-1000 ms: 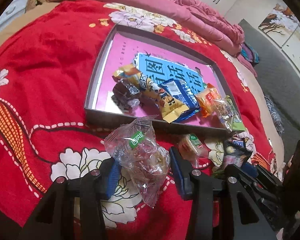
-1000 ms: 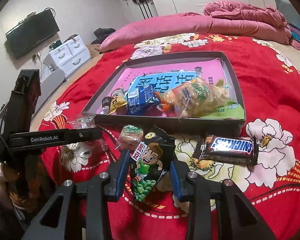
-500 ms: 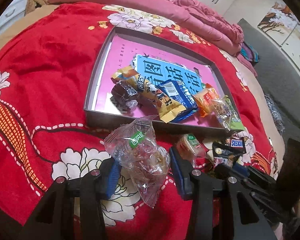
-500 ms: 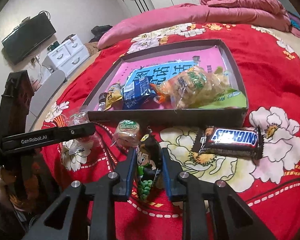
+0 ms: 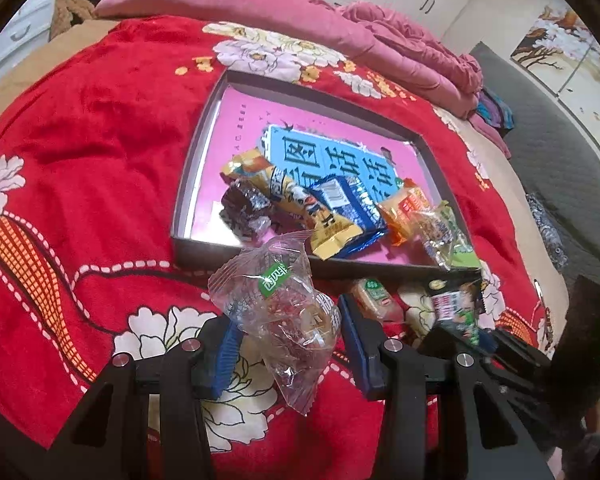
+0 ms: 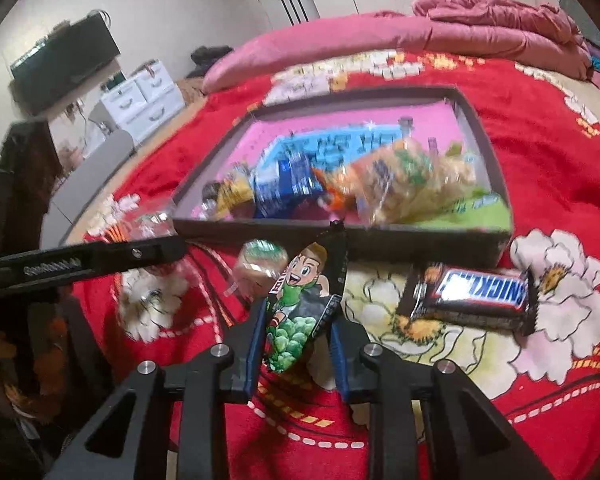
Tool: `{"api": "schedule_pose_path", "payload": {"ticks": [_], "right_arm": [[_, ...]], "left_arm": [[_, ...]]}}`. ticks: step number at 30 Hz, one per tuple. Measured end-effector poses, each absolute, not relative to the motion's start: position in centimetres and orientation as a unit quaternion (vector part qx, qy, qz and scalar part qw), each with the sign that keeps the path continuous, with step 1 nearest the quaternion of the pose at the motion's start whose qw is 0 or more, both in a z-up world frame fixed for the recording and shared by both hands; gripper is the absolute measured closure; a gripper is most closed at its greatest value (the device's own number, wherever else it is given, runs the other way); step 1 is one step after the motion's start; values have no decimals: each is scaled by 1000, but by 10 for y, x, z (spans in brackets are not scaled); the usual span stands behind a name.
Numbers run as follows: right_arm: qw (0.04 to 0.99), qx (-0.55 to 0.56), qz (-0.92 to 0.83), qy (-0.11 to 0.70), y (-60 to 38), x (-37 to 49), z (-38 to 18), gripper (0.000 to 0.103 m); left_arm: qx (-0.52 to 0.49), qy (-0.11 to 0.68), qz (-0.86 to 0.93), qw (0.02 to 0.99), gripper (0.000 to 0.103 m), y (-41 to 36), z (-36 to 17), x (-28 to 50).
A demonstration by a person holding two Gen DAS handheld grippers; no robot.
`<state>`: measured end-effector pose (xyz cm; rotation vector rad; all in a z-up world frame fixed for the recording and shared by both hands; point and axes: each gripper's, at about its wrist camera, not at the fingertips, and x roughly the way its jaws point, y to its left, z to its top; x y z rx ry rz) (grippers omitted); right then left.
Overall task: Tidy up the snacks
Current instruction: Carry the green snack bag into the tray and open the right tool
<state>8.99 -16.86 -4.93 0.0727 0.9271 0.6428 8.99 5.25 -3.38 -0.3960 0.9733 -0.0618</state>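
Observation:
My left gripper [image 5: 286,340] is shut on a clear plastic snack bag [image 5: 278,304] with a green label, held just above the red blanket in front of the tray [image 5: 196,148]. My right gripper [image 6: 298,332] is shut on a black packet with a cartoon boy [image 6: 300,304], lifted off the blanket. That packet [image 5: 454,304] also shows at the right of the left wrist view. The grey-walled tray [image 6: 480,128] has a pink floor and holds several wrapped snacks. A Snickers bar [image 6: 476,292] and a small round wrapped cake [image 6: 256,264] lie on the blanket before the tray.
A red floral blanket [image 5: 80,140] covers the bed, with a pink quilt [image 5: 300,20] bunched along the far side. A white drawer unit [image 6: 144,96] and a dark screen [image 6: 64,60] stand beyond the bed at left. The left tool's arm [image 6: 84,260] crosses the right wrist view.
My right gripper closed on the cartoon packet and lifted it off the blanket. The left gripper kept still with the clear bag in it.

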Motion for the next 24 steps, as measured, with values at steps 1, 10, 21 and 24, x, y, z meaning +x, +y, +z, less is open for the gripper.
{"api": "schedule_pose_path", "payload": {"ticks": [1,10,21,24], "right_arm": [[847,39,306,432,-171,90,-45,74],[876,63,283,387,-199,100,-22,74],[888,94,243,378,-229,117,-18,74],[892,100,229,376,-236,119,-18,74]], "left_arm": [[-189,462,-30,866,55,52,-32,90],[-180,446,-25,876,55,51,-16,93],[-187,433,-10,882,55,61,-10,110],[-186,431,-5,883,55,62,-10,113]]}}
